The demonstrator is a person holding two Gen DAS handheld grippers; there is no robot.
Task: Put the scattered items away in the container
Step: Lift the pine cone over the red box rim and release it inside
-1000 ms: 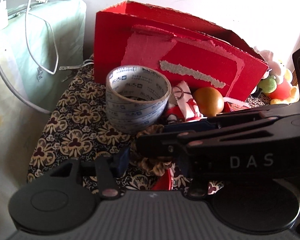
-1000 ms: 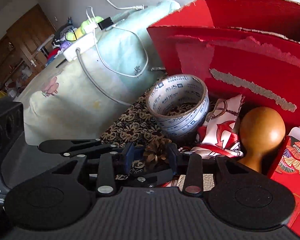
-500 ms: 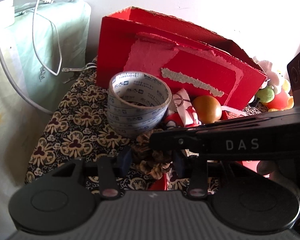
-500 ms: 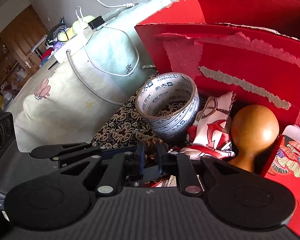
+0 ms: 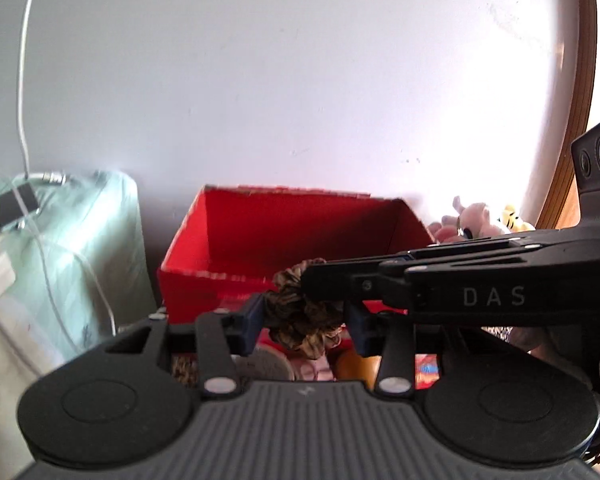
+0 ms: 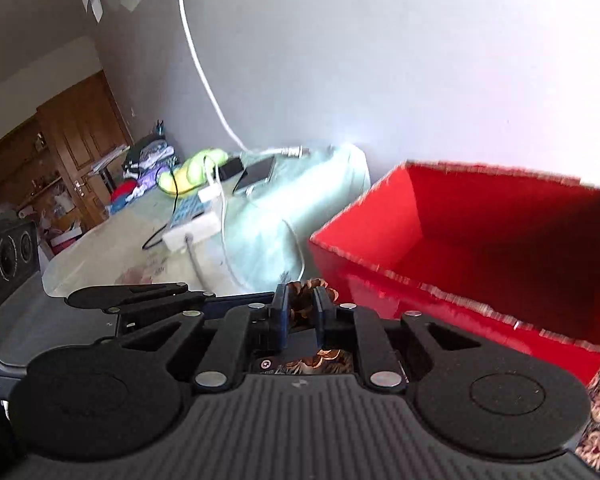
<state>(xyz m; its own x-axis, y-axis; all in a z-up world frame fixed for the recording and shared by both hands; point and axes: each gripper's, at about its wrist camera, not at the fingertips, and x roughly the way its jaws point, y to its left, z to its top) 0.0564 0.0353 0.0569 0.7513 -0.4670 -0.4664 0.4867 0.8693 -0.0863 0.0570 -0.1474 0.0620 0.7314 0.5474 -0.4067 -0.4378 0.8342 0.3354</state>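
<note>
Jaws clenched on a pine cone [image 6: 309, 297], lifted near the red box [image 6: 452, 280].

Right gripper [image 6: 300, 312] pinches the pine cone just short of the box's near rim; left gripper [image 5: 306, 322] sits spread around it, apparently not touching. Its long axis looks roughly upright, tip uppermost, though scales blur. Risk: only 1 narrow pinch holds brittle scales, so a jolt could drop it before the opening, or the left jaws could knock it.
</note>
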